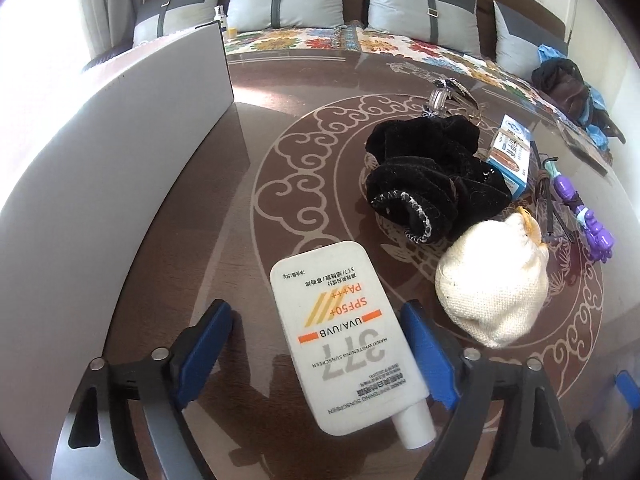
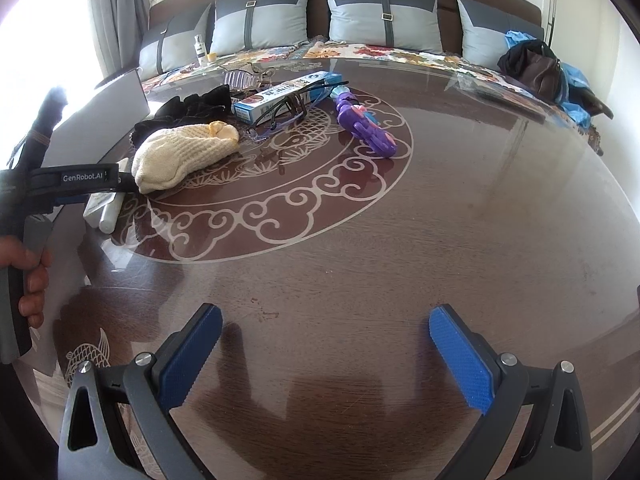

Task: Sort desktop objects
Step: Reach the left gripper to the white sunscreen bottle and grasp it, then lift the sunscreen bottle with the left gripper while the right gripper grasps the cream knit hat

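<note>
The left hand-held gripper (image 1: 320, 344) is lowered over a white sunscreen bottle (image 1: 340, 340) lying flat on the table (image 2: 400, 264), cap toward the camera. The bottle sits between the two blue pads. The right pad (image 1: 428, 352) is at the bottle's edge and appears to touch it; the left pad (image 1: 204, 344) stands clear, with bare table showing in the gap. The jaws are therefore not clamped on the bottle.

The right hand-held gripper (image 2: 324, 356) hangs over bare table at the near side, jaws spread wide, nothing between them.

Just right of the bottle lies a cream knitted pouch (image 1: 492, 280). Beyond it, farther off, is a black velvet scrunchie (image 1: 424, 176), with a clear hair claw (image 1: 440, 100) behind that. To the right lie a blue-and-white box (image 1: 512, 152), a pair of dark-framed glasses (image 2: 288, 108) resting partly against the box, and a purple toy (image 2: 368, 128).

A white upright panel (image 1: 112, 152) stands along the left side of the table. In the right wrist view a hand (image 2: 28, 276) grips the handle of the left device at the left edge.
</note>
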Available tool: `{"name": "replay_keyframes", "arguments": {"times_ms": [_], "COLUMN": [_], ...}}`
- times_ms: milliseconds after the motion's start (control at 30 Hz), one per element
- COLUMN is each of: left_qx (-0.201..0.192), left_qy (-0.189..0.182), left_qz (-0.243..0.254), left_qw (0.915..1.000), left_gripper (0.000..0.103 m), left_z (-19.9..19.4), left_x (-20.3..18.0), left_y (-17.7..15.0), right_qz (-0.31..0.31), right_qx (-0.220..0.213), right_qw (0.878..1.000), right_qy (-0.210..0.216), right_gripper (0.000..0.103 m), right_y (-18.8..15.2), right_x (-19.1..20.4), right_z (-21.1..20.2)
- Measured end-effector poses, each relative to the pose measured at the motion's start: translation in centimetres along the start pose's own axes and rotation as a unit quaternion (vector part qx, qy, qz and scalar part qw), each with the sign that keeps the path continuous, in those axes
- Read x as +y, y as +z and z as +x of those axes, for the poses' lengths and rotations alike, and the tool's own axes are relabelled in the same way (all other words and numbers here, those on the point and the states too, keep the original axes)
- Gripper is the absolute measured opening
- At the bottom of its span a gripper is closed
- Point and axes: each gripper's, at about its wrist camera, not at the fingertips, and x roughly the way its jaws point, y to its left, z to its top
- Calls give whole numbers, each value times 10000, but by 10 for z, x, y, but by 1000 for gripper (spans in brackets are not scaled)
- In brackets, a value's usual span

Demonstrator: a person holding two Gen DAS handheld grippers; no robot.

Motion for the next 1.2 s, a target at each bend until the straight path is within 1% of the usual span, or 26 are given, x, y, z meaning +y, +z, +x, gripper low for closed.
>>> {"name": "replay_keyframes", "arguments": {"times_ms": [33, 67, 100, 167, 333, 400, 433, 467, 500, 533, 567, 600, 700, 767, 833, 867, 900, 933, 967, 1000, 1100, 1200], "left_qx": [-58, -78, -72, -69, -8, -65, -142, -244, -324, -350, -342, -346, -405, -419, -431, -438, -436, -422, -414, -419, -525, -633], "left_qy": [-45, -72, -171, -216, -404, -459, -447, -434, -450, -465, -472, -482, -502, -556, -627, -665, -707, -756, -816, -867, -974, -1263], "left_qz": [70, 136, 162, 306, 471, 526, 586, 636, 625, 577, 535, 521, 636, 673, 643, 600, 546, 490, 434, 401, 445, 321], "left_qw": [9999, 9999, 9997, 9993, 9981, 9975, 9972, 9967, 9965, 9966, 9969, 9969, 9959, 9953, 9950, 9950, 9950, 9950, 9949, 9945, 9929, 9895], "left_gripper": [55, 52, 51, 51, 51, 51, 51, 51, 51, 51, 51, 51, 51, 51, 51, 51, 51, 51, 51, 51, 51, 51], "left_z": [-4, -7, -8, -13, -32, -40, -44, -47, -49, -51, -52, -52, -52, -52, -53, -53, -54, -54, -54, -55, -61, -72], "left_x": [4, 9, 14, 21, 36, 39, 40, 42, 44, 46, 47, 48, 46, 48, 51, 53, 55, 56, 58, 59, 57, 57], "left_y": [-2, -3, -5, -11, -41, -55, -62, -69, -74, -76, -77, -78, -79, -79, -79, -80, -80, -79, -79, -78, -76, -73], "right_qz": [0, 1, 0, -3, -64, -128, -75, 113, 382, 677, 838, 833, 643, 606, 630, 644, 631, 568, 447, 321, -230, -722], "right_qx": [0, 0, -1, 2, 46, 81, 138, 222, 266, 269, 245, 204, 187, 337, 583, 710, 817, 838, 709, 707, 664, 612], "right_qw": [10000, 10000, 10000, 10000, 9999, 9998, 9998, 9997, 9986, 9947, 9904, 9890, 9893, 9911, 9927, 9925, 9924, 9927, 9945, 9949, 9957, 9939], "right_qy": [0, 1, 1, -2, -79, -159, -151, -85, 250, 728, 1070, 1206, 1297, 1135, 853, 755, 668, 650, 635, 650, 601, 569], "right_gripper": [103, 103, 103, 103, 103, 103, 103, 103, 103, 102, 102, 102, 102, 102, 102, 97, 78, 71, 59, 56, 55, 55], "right_y": [0, 0, 0, 0, 0, 1, 3, 8, 14, 23, 34, 48, 92, 116, 128, 130, 128, 126, 123, 119, 98, 72], "right_x": [0, 0, 0, 0, 3, 6, 6, 7, 9, 15, 26, 41, 89, 111, 121, 123, 123, 122, 123, 122, 118, 104], "right_z": [0, 0, 0, 0, 2, 3, 4, 4, 4, 3, 2, 3, 17, 39, 62, 72, 79, 80, 76, 72, 51, 20]}}
